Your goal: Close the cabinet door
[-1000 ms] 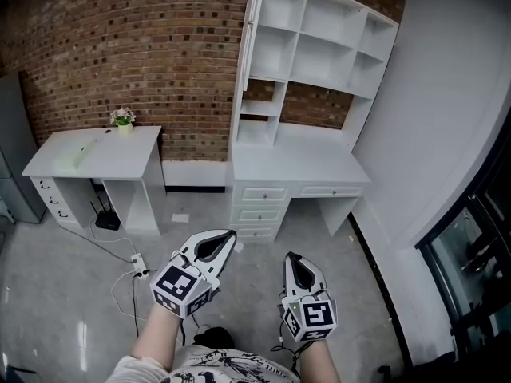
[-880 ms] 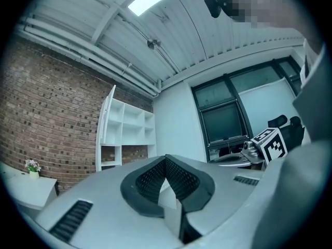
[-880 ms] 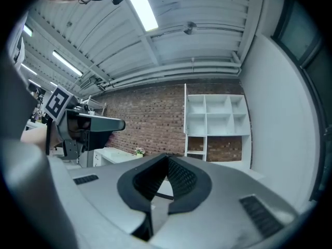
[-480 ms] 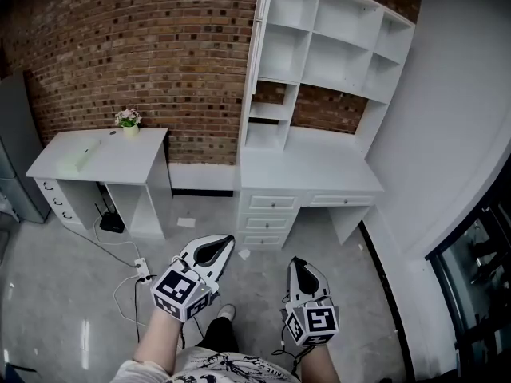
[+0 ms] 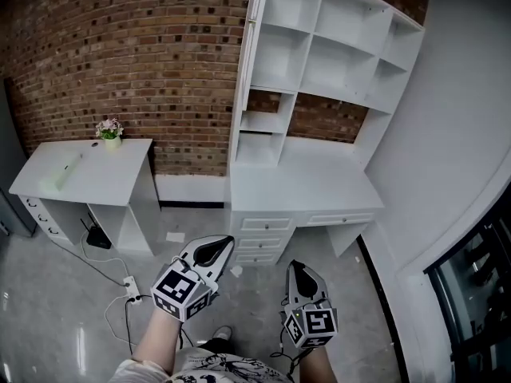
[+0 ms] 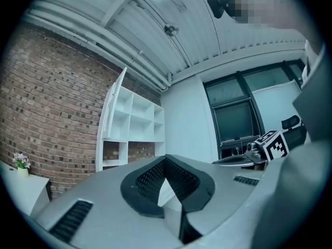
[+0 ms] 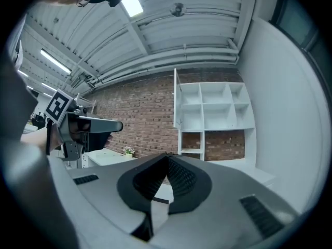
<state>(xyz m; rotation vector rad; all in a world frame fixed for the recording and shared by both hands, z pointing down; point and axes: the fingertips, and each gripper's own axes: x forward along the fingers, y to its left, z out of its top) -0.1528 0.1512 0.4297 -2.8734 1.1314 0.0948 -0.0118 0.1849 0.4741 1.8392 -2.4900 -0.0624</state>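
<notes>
A white shelf unit (image 5: 319, 46) stands on a white desk against the brick wall. Its narrow cabinet door (image 5: 250, 30) hangs open at the unit's left side, seen edge-on, also in the left gripper view (image 6: 115, 105) and the right gripper view (image 7: 176, 100). My left gripper (image 5: 225, 241) and right gripper (image 5: 294, 268) are held level over the floor, well short of the desk. Both point toward the unit. Each has its jaws together with nothing between them (image 6: 165, 161) (image 7: 167, 155).
The desk with drawers (image 5: 263, 230) sits under the shelves. A smaller white desk (image 5: 80, 170) with a flower pot (image 5: 109, 129) stands to the left. A power strip and cables (image 5: 128, 286) lie on the floor. A white wall (image 5: 447, 134) and dark glazing (image 5: 479, 286) are on the right.
The person has stepped toward the shelf unit, so it and the desks look nearer. Both grippers came along forward, side by side, jaws unchanged.
</notes>
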